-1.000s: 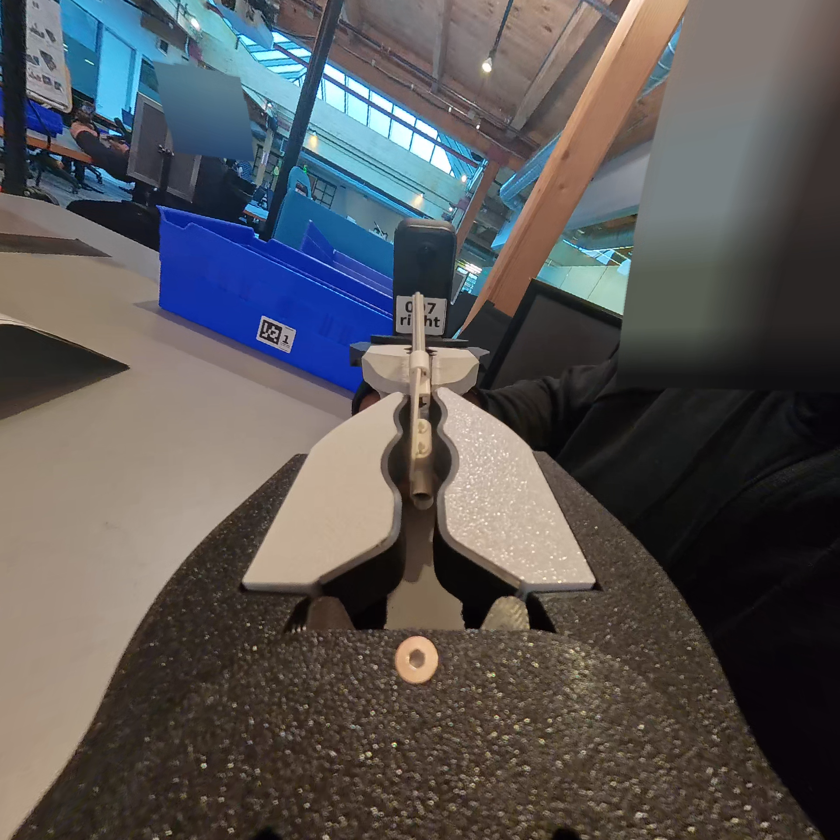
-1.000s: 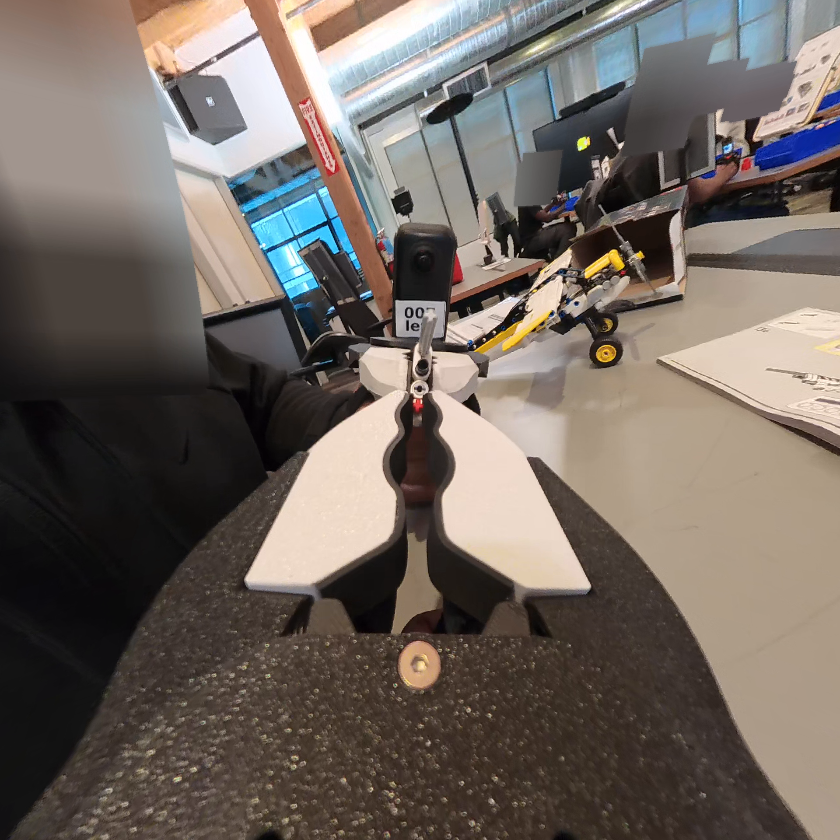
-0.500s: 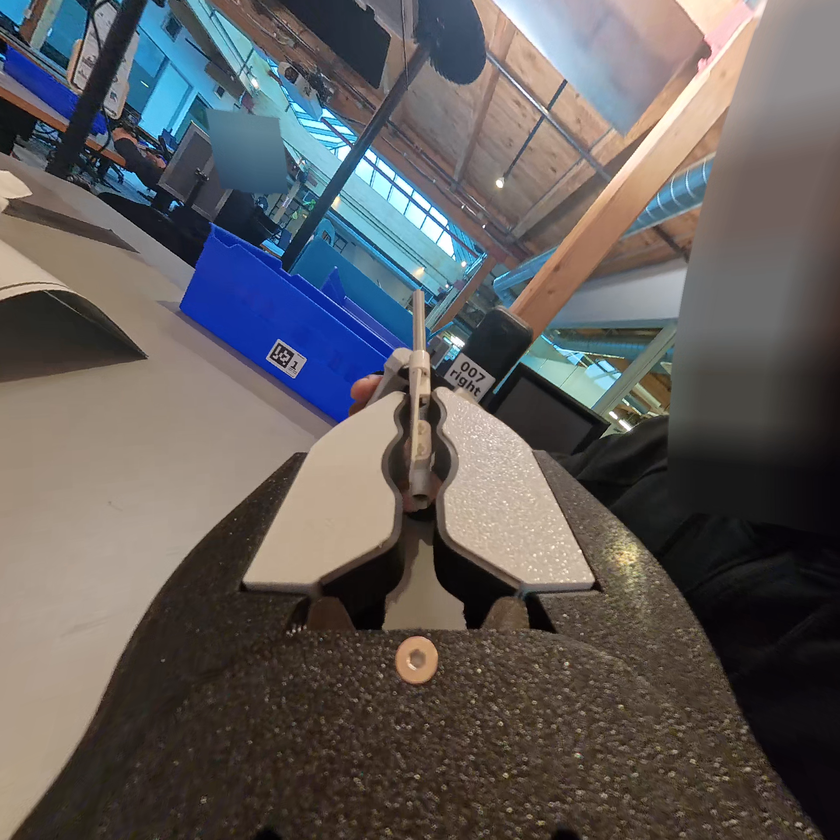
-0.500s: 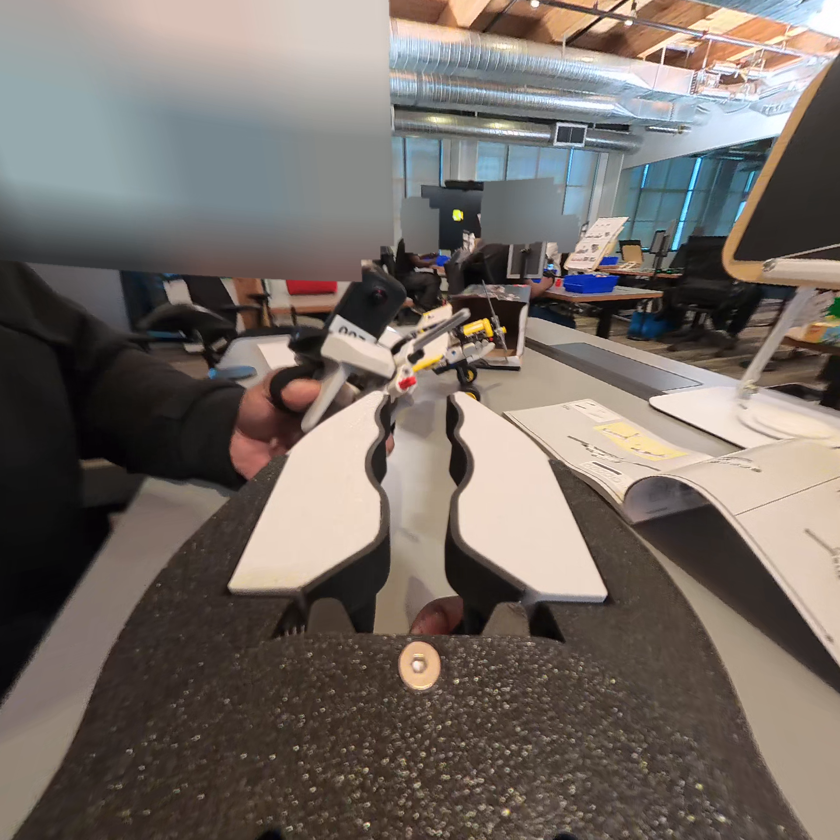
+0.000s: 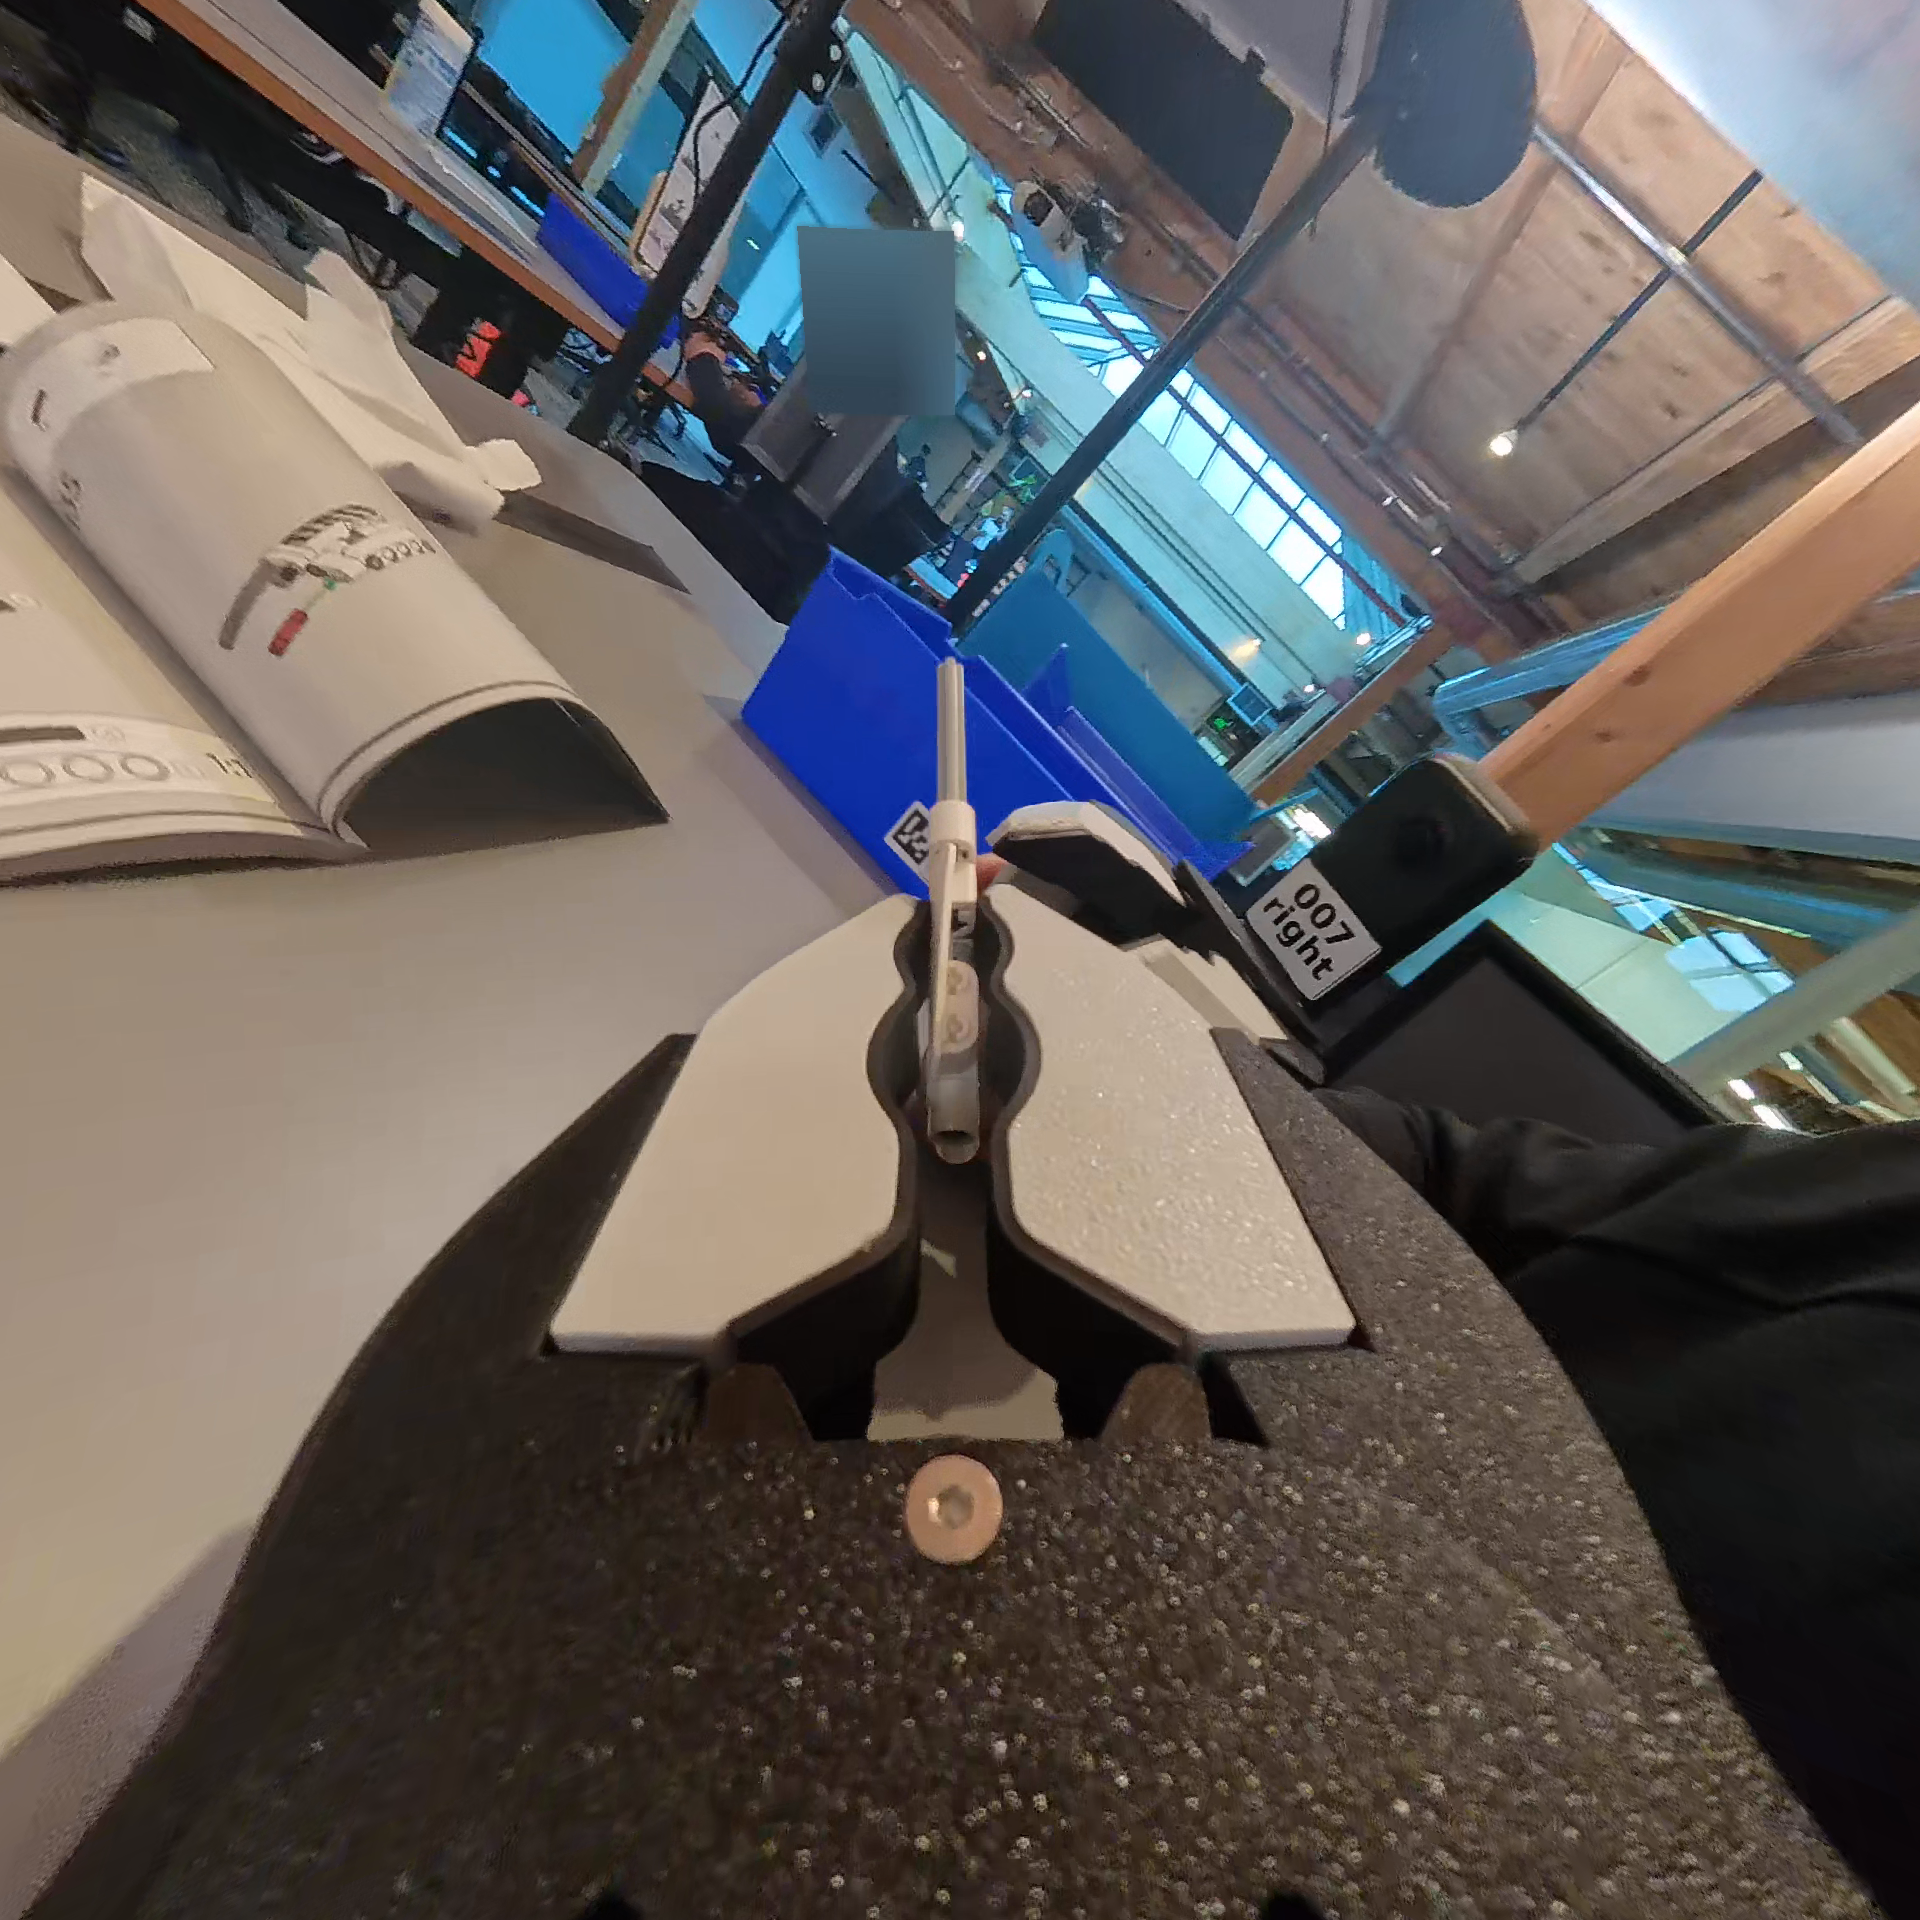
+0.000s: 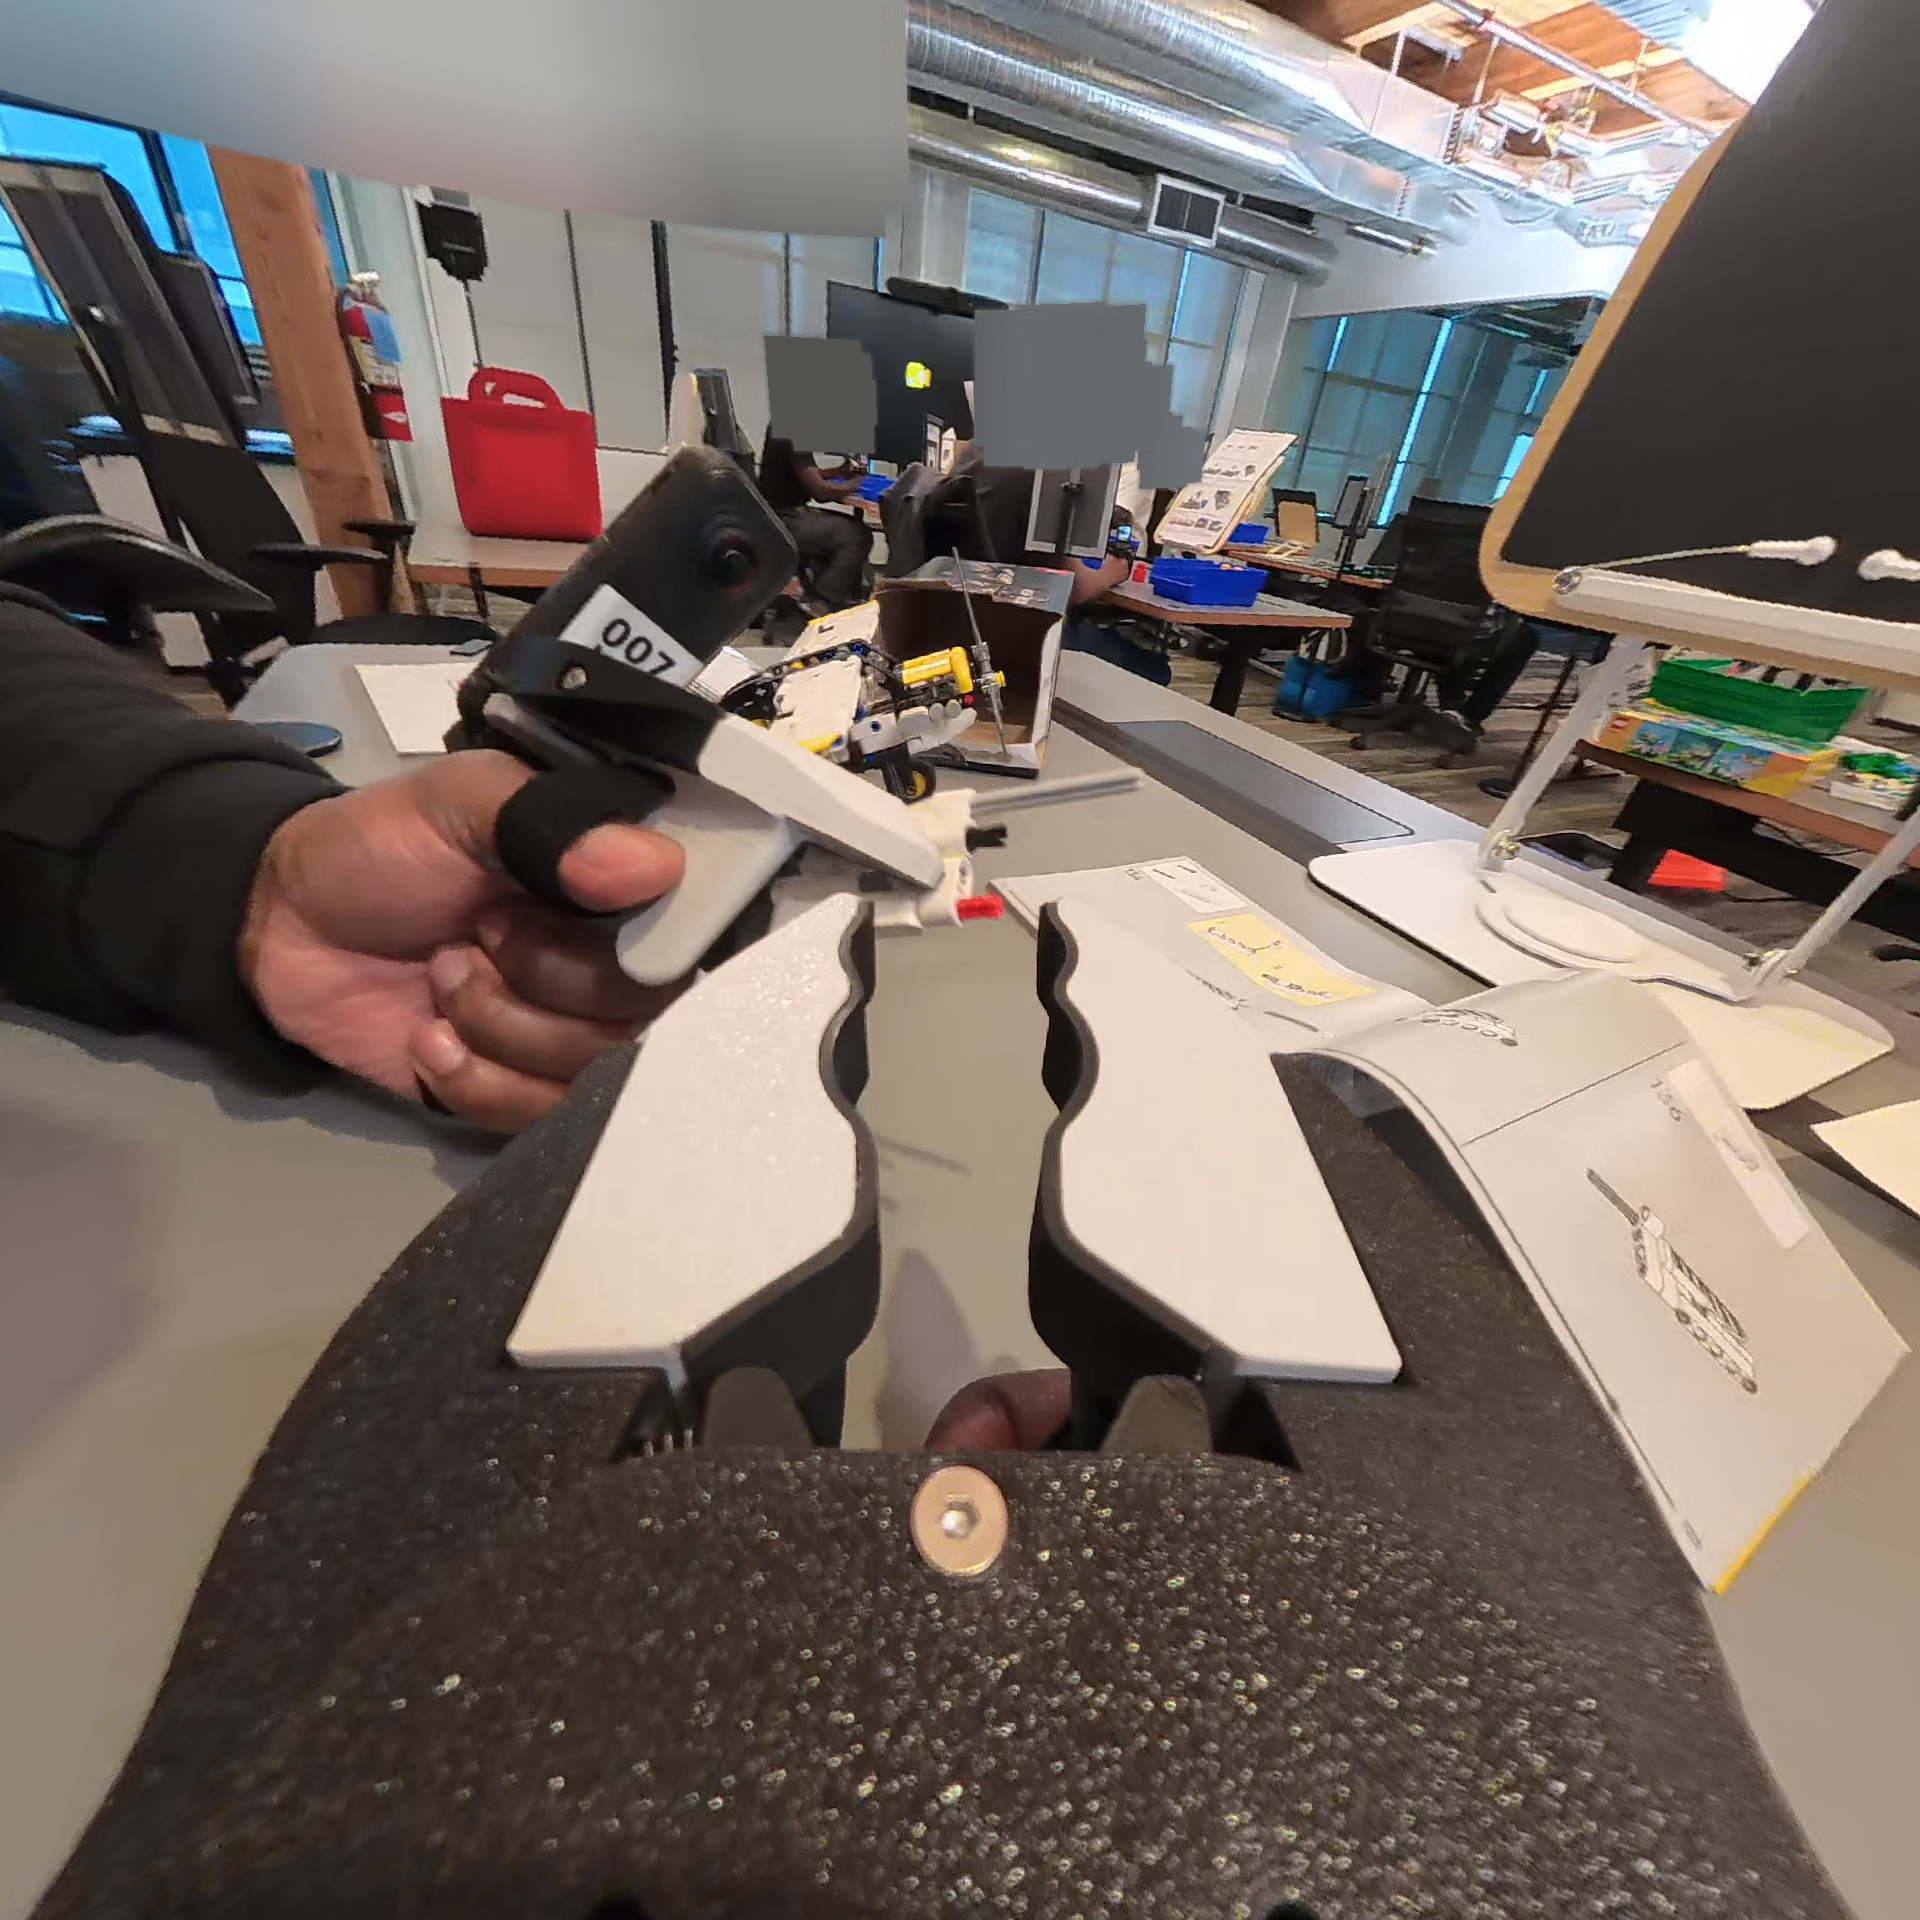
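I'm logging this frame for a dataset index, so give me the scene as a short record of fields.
left gripper: shut on a small grey-and-white brick assembly with a long grey axle
right gripper: open, nothing between the fingers
surface: grey table
nearby: open instruction booklet; blue bin; white-and-yellow brick vehicle

A slim white brick-built part with a grey cross-axle (image 5: pixel 952 727) jutting from one end sits clamped between the left tool (image 5: pixel 951 914) pads, raised off the surface. A red pin (image 6: pixel 977 907) sticks out from its side.
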A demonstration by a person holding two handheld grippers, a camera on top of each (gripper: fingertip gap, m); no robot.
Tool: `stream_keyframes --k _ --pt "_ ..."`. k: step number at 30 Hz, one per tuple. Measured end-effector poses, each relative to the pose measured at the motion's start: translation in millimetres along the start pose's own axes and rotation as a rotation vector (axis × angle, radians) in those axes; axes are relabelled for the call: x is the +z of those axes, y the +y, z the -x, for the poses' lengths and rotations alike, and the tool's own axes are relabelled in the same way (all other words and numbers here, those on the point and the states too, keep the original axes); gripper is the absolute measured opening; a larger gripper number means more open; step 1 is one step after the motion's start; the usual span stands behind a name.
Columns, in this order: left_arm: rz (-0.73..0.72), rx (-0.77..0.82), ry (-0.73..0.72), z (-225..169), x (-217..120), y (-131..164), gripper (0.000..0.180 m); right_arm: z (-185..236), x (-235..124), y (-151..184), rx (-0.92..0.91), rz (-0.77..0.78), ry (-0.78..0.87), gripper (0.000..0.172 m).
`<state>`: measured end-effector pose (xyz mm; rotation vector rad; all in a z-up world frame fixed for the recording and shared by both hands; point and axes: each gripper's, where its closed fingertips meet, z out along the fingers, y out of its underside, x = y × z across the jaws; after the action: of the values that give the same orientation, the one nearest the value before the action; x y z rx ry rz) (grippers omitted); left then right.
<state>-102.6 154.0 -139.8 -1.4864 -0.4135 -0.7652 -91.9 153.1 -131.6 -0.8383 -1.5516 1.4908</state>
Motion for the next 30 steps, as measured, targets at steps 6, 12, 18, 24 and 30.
stream_keyframes --k 6,12,18,24,30 --pt "-0.046 0.029 0.016 6.0 1.2 -6.6 0.007 -6.7 13.7 5.3 0.030 -0.010 -0.034 0.030" --pt "-0.056 0.041 0.035 5.4 -6.1 -8.1 0.007 -3.2 26.0 8.1 0.047 -0.008 -0.058 0.031" --pt "-0.082 -0.012 0.053 7.5 -10.2 -12.9 0.007 -1.1 28.0 7.9 0.040 -0.005 -0.046 0.031" --pt "-0.085 -0.010 0.040 8.3 -9.6 -12.4 0.007 -0.3 26.8 6.7 0.033 -0.016 -0.057 0.031" --pt "-0.088 -0.060 0.050 7.3 -7.9 -10.3 0.007 0.2 19.7 4.0 0.053 -0.027 -0.068 0.030"
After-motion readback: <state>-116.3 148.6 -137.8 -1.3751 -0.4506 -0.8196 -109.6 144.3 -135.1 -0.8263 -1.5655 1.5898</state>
